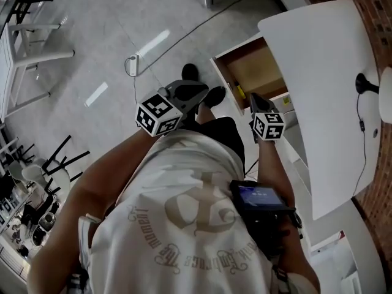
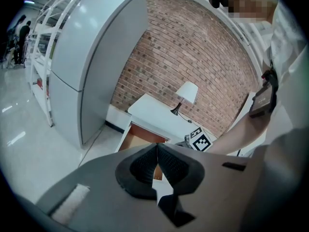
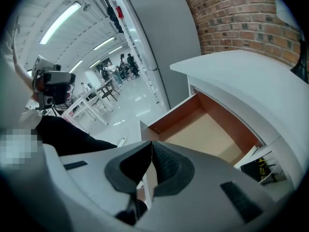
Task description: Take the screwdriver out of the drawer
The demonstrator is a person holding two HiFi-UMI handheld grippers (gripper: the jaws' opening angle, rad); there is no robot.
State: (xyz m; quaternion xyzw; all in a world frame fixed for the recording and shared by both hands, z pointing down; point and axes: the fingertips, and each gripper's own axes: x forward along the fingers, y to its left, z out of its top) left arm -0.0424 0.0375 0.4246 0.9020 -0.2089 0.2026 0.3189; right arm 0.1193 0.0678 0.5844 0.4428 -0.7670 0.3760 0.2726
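The wooden drawer stands pulled out from under the white desk top. A small yellow thing lies just inside its front panel; I cannot tell whether it is the screwdriver. In the right gripper view the drawer shows a bare tan bottom, and its near corner is hidden behind the jaws. My right gripper hovers at the drawer's near end, shut and holding nothing. My left gripper hangs to the left over the floor, shut and holding nothing. The left gripper view shows the drawer at a distance.
A lamp with a black base stands on the desk. A brick wall backs the desk, with a tall grey cabinet beside it. A cable runs across the floor. Tables and chairs stand at the left.
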